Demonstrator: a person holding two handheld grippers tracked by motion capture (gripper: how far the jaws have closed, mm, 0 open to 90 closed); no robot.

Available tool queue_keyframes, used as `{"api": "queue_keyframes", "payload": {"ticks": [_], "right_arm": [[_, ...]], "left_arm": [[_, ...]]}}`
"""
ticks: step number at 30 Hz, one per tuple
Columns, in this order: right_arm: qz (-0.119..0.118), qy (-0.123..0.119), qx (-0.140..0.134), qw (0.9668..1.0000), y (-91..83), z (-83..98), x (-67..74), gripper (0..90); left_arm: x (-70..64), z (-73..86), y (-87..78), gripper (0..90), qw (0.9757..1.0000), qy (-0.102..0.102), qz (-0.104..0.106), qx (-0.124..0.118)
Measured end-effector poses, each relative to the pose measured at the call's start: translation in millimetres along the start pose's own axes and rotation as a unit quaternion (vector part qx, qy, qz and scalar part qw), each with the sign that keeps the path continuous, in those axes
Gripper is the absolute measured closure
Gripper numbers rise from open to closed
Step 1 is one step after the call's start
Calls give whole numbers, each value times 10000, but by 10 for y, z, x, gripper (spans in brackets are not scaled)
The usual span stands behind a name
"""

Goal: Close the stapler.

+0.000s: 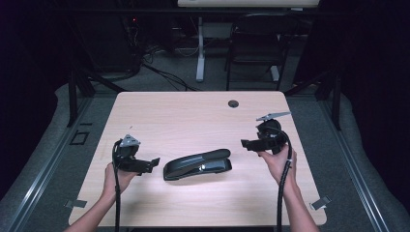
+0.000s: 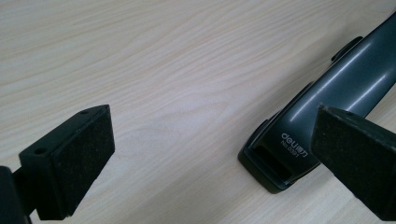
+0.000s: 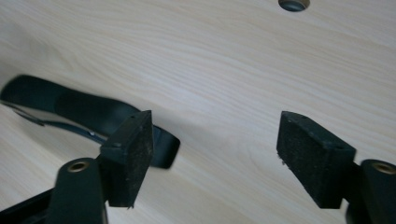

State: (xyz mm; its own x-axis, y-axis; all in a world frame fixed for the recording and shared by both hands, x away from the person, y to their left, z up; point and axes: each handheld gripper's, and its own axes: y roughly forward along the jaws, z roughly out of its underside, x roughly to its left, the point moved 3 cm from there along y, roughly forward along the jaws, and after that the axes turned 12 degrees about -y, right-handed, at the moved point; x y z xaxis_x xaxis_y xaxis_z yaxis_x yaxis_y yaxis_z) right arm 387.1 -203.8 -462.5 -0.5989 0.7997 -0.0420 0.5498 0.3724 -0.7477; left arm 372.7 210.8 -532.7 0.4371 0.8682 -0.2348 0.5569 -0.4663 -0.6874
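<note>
A dark grey stapler [image 1: 197, 164] lies flat on the light wooden table [image 1: 193, 116], near the front middle. In the left gripper view its front end [image 2: 299, 144] sits just beyond the right jaw, with a printed brand mark on top. My left gripper [image 1: 153, 163] is open just left of the stapler, nothing between its pads. My right gripper [image 1: 245, 143] is held up to the right of the stapler, its jaws wide apart and empty. In the right gripper view the stapler [image 3: 84, 112] lies behind the left pad, blurred.
A round cable hole [image 1: 233, 103] sits near the table's far edge, and also shows as the cable hole [image 3: 294, 4] in the right gripper view. Beyond the table stand a dark chair [image 1: 256, 43] and a white desk leg [image 1: 199, 48]. Metal rails flank the table.
</note>
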Motion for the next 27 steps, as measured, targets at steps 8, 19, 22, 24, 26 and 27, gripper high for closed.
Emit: {"api": "queue_keyframes", "payload": {"ticks": [8, 19, 22, 24, 26, 27], "right_arm": [[-161, -178, 173, 9996, -209, 325, -22, 150], [-114, -169, 530, 9984, -201, 864, -63, 85], [-46, -59, 587, 9982, -163, 1058, -114, 55], [-32, 80, 622, 9980, -135, 1156, -149, 33], [37, 94, 679, 9976, -116, 1229, -182, 22], [88, 98, 714, 9974, -104, 1266, -202, 10]], "left_arm": [[16, 2, 9, 0, 10000, 8, 7, 74], [105, 56, 61, 0, 9993, 85, -92, 355], [148, 72, 93, 0, 9991, 28, -102, 409], [165, 76, 109, 0, 9990, 27, -100, 436], [169, 76, 120, 0, 9989, 13, -85, 453], [172, 79, 130, 0, 9989, 2, -83, 452]]}}
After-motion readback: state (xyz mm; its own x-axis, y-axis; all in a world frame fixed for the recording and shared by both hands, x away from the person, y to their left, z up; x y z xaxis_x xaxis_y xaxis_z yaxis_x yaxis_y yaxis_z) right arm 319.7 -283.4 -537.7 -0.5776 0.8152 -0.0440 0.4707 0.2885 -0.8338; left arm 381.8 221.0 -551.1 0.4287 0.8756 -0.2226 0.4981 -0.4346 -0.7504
